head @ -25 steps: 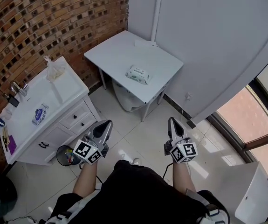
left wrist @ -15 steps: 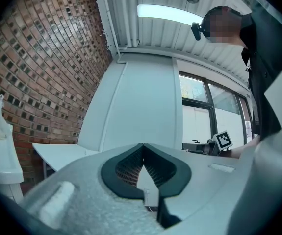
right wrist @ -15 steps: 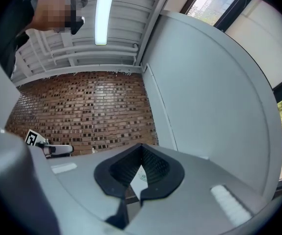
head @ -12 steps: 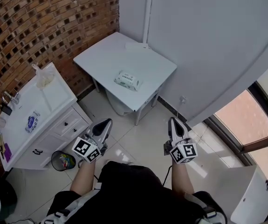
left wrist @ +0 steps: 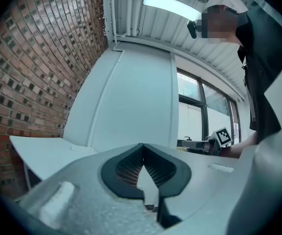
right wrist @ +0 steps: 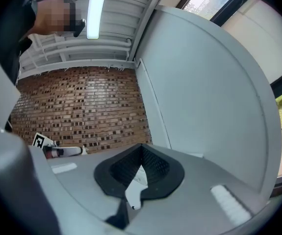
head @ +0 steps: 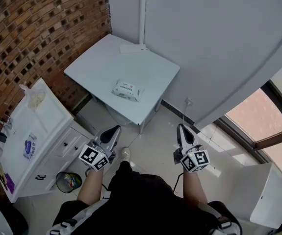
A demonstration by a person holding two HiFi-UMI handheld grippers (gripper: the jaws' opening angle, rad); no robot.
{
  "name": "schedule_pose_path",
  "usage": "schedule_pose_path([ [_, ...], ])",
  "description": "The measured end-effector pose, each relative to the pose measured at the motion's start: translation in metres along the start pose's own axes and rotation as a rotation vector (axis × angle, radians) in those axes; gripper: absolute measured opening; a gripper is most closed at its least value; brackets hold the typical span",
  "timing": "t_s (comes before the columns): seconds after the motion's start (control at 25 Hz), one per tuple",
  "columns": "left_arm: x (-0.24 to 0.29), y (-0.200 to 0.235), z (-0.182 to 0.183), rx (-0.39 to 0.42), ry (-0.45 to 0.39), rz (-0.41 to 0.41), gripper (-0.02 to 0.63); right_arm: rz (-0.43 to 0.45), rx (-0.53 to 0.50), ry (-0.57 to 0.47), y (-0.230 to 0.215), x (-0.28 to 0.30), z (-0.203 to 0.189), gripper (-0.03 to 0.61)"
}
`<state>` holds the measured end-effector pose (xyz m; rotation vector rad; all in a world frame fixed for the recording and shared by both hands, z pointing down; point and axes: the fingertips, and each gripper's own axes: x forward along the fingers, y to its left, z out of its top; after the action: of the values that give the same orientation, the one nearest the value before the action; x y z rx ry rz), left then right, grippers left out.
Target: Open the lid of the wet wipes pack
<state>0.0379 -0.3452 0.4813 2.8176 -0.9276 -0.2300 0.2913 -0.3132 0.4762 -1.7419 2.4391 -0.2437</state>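
Note:
The wet wipes pack, white with a green and red label, lies flat near the front edge of a small white table; its lid looks closed. My left gripper hangs shut over the floor tiles, short of the table's near corner. To its right my right gripper is shut too, with nothing in it. Both point level toward the table. In the left gripper view the table top shows beyond the closed jaws. The pack is hidden in both gripper views.
A white cabinet with a sink stands at the left against the brick wall. A small bin sits on the floor beside it. A grey curved wall runs at the right, with a white box at bottom right.
The table and pack have drawn closer and slid left and down in the head view as I stepped forward. Both grippers stayed shut and kept their places in front of me.

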Motion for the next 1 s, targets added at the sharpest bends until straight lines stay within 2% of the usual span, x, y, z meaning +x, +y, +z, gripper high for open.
schedule_pose_path([
  [0.32, 0.062, 0.075, 0.024, 0.045, -0.003, -0.082, 0.002, -0.020, -0.041, -0.028, -0.005, 0.087, 0.010, 0.005],
  [0.56, 0.086, 0.120, 0.034, 0.039, -0.004, -0.091, 0.002, -0.004, -0.066, -0.021, 0.001, 0.141, 0.011, 0.005],
  [1.0, 0.088, 0.174, 0.034, 0.003, 0.016, -0.063, 0.002, 0.025, -0.082, 0.033, 0.027, 0.201, -0.011, 0.005],
])
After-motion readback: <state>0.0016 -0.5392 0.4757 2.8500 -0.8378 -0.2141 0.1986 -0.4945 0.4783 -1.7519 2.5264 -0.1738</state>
